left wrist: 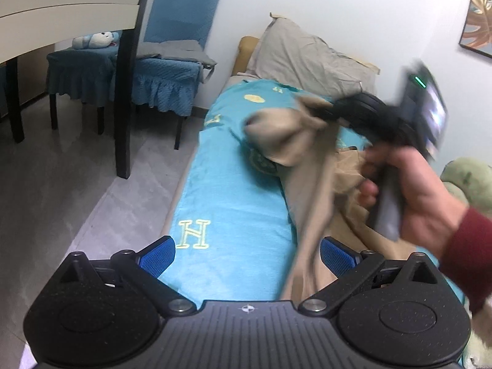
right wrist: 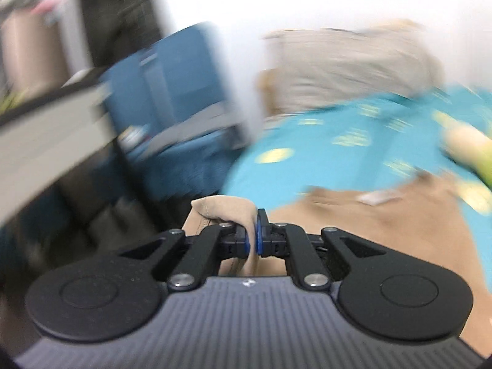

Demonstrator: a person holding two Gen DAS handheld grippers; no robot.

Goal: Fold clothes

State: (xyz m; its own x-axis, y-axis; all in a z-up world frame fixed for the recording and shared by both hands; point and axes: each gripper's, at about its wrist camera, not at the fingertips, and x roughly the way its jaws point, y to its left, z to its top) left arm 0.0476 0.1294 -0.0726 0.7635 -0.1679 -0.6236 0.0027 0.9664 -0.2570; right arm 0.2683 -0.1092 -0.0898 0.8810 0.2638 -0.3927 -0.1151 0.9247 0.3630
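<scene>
Right gripper pinching beige garment corner, lifted over bed; cloth hangs toward left gripper, spread, empty

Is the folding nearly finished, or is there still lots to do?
Still near the start. Done: nothing looks folded; the tan garment hangs bunched and crumpled over the turquoise blanket. In hand: the right gripper is shut on a corner of the tan garment, lifting it. The left gripper is open, holding nothing. Left: spread the garment flat, then make every fold.
</scene>
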